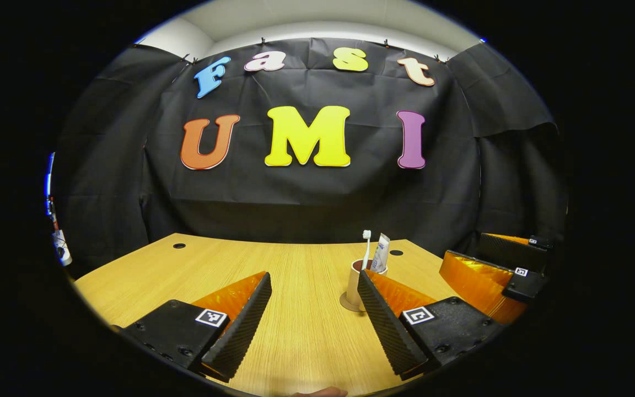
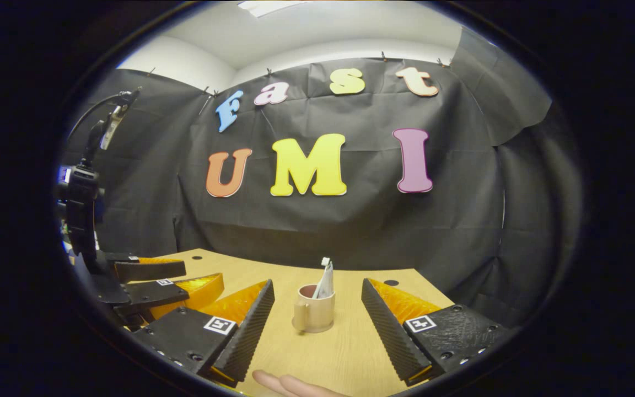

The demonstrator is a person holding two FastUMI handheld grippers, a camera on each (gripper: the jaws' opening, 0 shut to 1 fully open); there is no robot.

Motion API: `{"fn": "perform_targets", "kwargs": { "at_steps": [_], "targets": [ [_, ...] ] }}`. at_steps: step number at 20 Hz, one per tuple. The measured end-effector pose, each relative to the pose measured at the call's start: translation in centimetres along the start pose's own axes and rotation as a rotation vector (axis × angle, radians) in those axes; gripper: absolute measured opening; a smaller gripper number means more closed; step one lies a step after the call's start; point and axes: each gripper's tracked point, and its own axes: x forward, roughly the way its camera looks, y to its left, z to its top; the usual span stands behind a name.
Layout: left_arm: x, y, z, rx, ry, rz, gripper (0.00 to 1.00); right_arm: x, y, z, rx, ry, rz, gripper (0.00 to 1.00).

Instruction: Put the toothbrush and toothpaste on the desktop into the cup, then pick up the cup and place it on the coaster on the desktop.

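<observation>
A beige cup stands on a round coaster on the wooden desk. A white toothbrush and a toothpaste tube stick up out of the cup. My left gripper is open, and the cup sits just behind its right finger. In the right gripper view the cup, handle to the left, stands ahead between the fingers of my open right gripper, with gaps on both sides. The toothbrush and the toothpaste lean together in it.
The right gripper hangs over the desk's right corner. The left gripper is at the left of the right gripper view. A black camera rig stands left of the desk. Fingers of a hand show at the near edge.
</observation>
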Motion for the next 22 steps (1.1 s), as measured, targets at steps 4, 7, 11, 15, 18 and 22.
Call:
{"fn": "perform_targets", "kwargs": {
  "at_steps": [4, 7, 11, 15, 18, 22],
  "targets": [
    [-0.1, -0.3, -0.2, -0.002, 0.004, -0.006, 0.99, 0.0, -0.1, 0.1, -0.002, -0.007, -0.006, 0.92],
    [-0.1, 0.0, -0.2, 0.003, 0.009, 0.002, 0.99, 0.1, -0.1, 0.0, -0.001, -0.003, -0.003, 0.92],
    [0.0, -0.1, -0.2, 0.007, 0.009, -0.002, 0.99, 0.3, -0.1, -0.3, 0.001, 0.007, -0.004, 0.92],
    [0.0, -0.1, -0.3, 0.013, 0.010, -0.002, 0.99, 0.3, 0.0, -0.4, -0.009, 0.004, -0.004, 0.96],
    [-0.1, 0.0, -0.4, 0.017, 0.014, 0.000, 0.99, 0.4, 0.1, -0.6, -0.013, 0.009, 0.001, 0.92],
    [-0.1, 0.0, -0.5, 0.023, 0.015, 0.001, 0.99, 0.3, 0.4, -0.9, -0.028, 0.014, 0.005, 0.96]
  ]
}}
